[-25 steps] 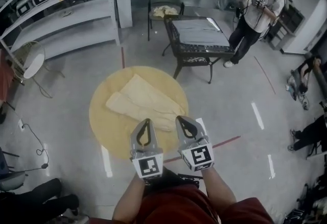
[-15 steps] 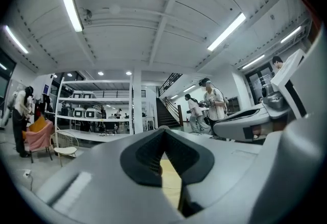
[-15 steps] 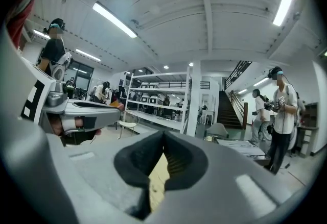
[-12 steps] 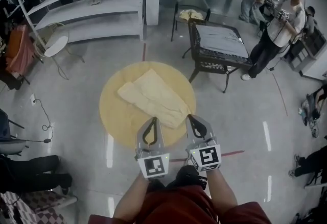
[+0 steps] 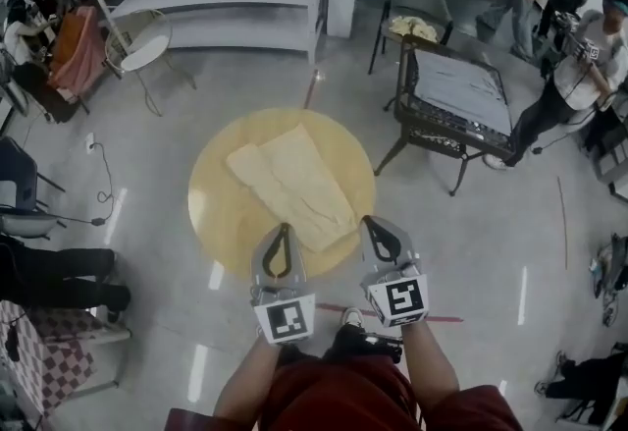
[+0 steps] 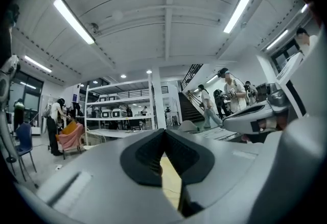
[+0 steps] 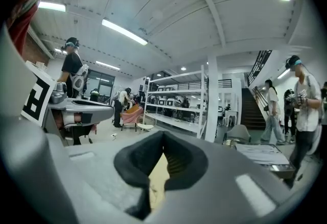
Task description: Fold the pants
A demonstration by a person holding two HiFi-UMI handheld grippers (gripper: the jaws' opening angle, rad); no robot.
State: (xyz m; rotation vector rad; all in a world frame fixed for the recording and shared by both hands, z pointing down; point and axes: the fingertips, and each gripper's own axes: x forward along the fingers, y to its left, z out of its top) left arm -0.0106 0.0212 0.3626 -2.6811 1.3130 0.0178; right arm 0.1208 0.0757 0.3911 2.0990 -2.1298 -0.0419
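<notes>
Pants [image 5: 291, 186] lie flat on round yellow table [image 5: 218, 218]; L gripper [image 5: 280, 231] & R gripper [image 5: 372, 223] both closed, empty, held level by table's near edge

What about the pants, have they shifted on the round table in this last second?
No. The pants still lie across the same middle part of the yellow round table; only the view around them has turned.

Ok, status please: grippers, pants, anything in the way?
Left gripper and right gripper: jaws shut, empty, by the near edge of the table. Pants flat on table, not gripped. Nothing else on it.
</notes>
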